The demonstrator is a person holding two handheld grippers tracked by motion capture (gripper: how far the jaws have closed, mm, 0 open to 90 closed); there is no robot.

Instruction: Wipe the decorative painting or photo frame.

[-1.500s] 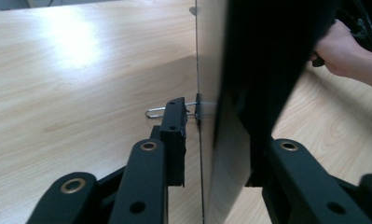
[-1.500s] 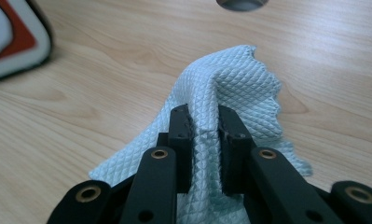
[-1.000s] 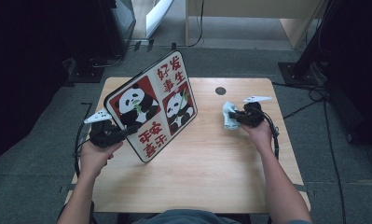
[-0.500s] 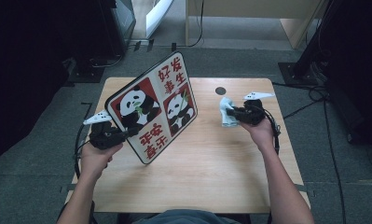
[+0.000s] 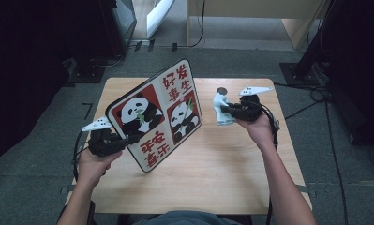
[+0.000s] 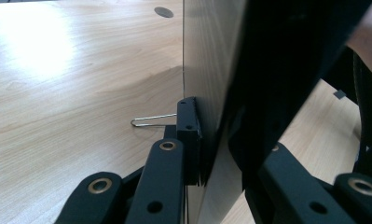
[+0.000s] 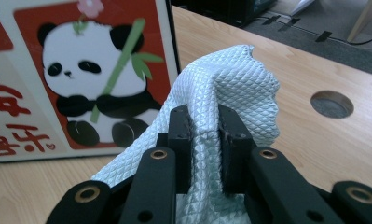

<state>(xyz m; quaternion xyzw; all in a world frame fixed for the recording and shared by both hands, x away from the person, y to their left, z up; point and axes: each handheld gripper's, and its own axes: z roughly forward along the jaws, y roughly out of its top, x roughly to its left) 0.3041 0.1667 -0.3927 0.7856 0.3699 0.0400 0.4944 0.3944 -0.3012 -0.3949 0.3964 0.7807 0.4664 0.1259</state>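
A board with panda pictures and red Chinese characters [image 5: 159,115] stands tilted on its lower edge on the wooden table [image 5: 213,173]. My left gripper [image 5: 128,139] is shut on the board's left edge; in the left gripper view the board [image 6: 207,70] sits edge-on between the pads [image 6: 189,135]. My right gripper [image 5: 223,110] is shut on a pale blue quilted cloth [image 5: 220,108], held above the table to the right of the board. In the right gripper view the cloth [image 7: 225,88] bunches up between the pads [image 7: 180,135], with the board [image 7: 81,70] just behind it.
A round cable hole [image 5: 221,90] sits in the table near its far edge, behind the cloth [image 7: 331,103]. Cables [image 5: 316,93] and dark furniture stand on the grey floor around the table. A wire clip [image 6: 151,120] pokes out beside the left jaw.
My right gripper has risen and lifted the cloth off the table, moving slightly toward the board. The left gripper and the board have stayed put.
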